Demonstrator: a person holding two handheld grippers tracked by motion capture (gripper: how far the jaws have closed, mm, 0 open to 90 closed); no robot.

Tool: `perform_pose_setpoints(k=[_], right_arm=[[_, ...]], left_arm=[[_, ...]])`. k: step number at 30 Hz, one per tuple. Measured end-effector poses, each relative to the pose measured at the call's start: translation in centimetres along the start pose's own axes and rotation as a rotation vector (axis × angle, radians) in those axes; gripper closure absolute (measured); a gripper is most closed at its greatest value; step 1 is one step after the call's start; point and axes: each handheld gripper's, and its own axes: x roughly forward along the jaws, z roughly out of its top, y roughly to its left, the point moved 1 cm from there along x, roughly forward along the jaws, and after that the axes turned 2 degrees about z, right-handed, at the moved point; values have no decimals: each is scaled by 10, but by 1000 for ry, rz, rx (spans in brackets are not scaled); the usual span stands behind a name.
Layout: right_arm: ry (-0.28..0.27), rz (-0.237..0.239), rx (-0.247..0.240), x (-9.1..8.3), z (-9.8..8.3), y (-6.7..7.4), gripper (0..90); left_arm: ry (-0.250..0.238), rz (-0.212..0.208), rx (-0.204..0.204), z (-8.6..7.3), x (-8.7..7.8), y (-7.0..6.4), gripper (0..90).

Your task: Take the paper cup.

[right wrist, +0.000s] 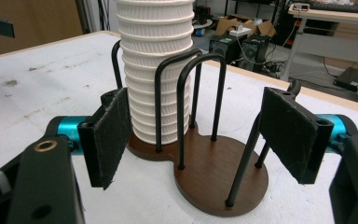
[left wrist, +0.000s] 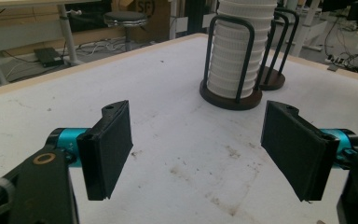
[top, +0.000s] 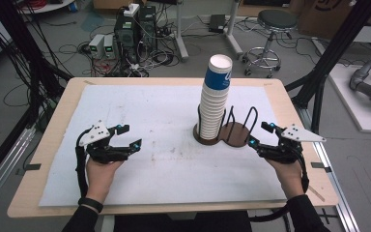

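A tall stack of paper cups (top: 215, 99) stands upright in one bay of a brown two-bay wire holder (top: 235, 133) on the white-covered counter (top: 149, 159). The right tool (top: 261, 135) hovers just beside the holder's empty bay, jaws apart with nothing between them. The left tool (top: 129, 136) sits well apart to the left, also open and empty-handed.
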Motion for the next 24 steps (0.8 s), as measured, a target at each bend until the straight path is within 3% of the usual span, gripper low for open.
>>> perform_pose_setpoints(k=[7, 17, 24], right_arm=[[-6, 18, -1, 1, 0, -1, 258], [-21, 74, -18, 3, 14, 6, 243], [-4, 102, -36, 17, 28, 8, 208]], left_arm=[[0, -8, -13, 0, -1, 1, 234], [-12, -21, -16, 1, 1, 1, 223], [-29, -41, -23, 2, 1, -1, 204]])
